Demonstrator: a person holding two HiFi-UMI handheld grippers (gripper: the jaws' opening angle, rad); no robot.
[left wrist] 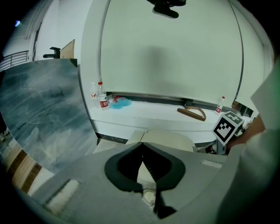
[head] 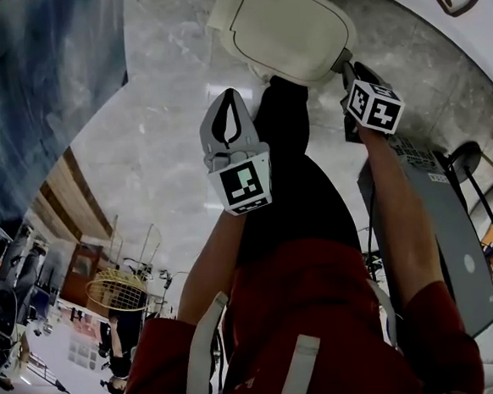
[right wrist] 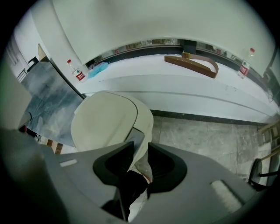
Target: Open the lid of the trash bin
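Down on the grey marble floor (head: 157, 139), just ahead: rounded cream plastic lid of the trash bin (head: 284, 27), lying shut. Right gripper (right wrist: 140, 146) by far the nearer, aimed steeply down at the lid's near right edge, jaws spread with that rim in the gap, seemingly not pinching yet. Left gripper (left wrist: 142, 146) short of the lid on its left side, tips pressed together, empty. Probably next: close on the rim, lift up and away.

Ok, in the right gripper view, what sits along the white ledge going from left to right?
Red-labelled bottle → crumpled blue bag → curved brown wooden piece → second bottle.
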